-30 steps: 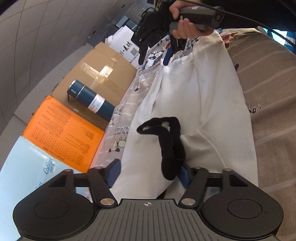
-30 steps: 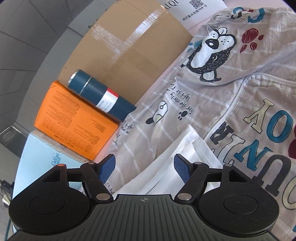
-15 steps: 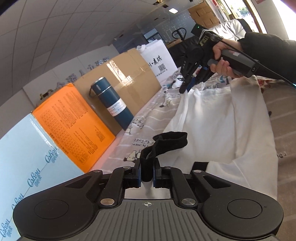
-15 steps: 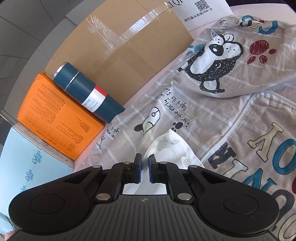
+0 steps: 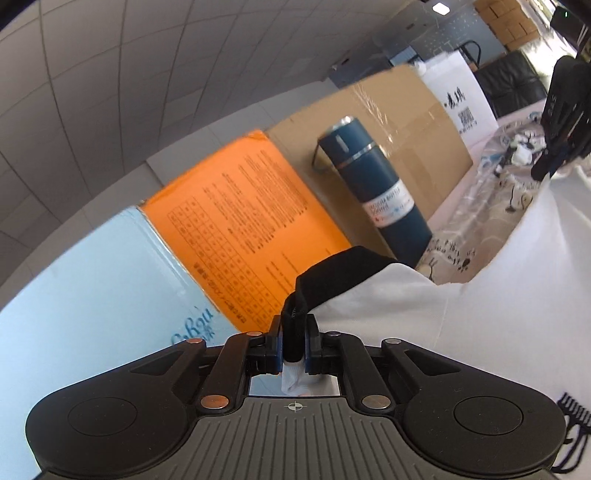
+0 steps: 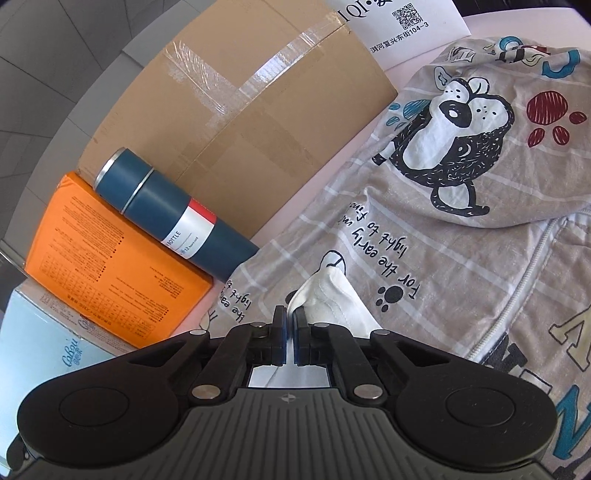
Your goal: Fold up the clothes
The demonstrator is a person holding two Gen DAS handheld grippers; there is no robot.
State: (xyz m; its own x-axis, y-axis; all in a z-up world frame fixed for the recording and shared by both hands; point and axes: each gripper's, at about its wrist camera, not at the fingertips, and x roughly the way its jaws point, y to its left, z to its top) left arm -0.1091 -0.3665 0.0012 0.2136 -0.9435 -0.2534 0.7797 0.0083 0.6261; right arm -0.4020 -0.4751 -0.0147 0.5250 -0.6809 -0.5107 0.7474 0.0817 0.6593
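Left gripper was clamped on the black collar of the white shirt, its jaws pinched tight on the dark band with a little white cloth bunched below them. From that pinch the collar arched up and to the right, and the shirt spread away to the right as a broad, taut sheet that filled the right side of the left wrist view. A small black print showed on the cloth at the lower right edge.

Right gripper was likewise closed on a corner of the shirt, the jaws nearly touching with a twisted peak of white fabric rising just above and to the right of them. In the left wrist view that gripper appeared at the far right, at the shirt's far upper edge.

Under the shirt lay a grey printed hoodie, spread flat, with a cartoon dog, red paw prints and lines of black script.

Beyond the hoodie's left edge stood a blue bottle, touching the cloth at its base. Behind it, an orange box, a pale blue box and a taped cardboard box were lined up side by side. Farthest off sat a white bag with a QR code.
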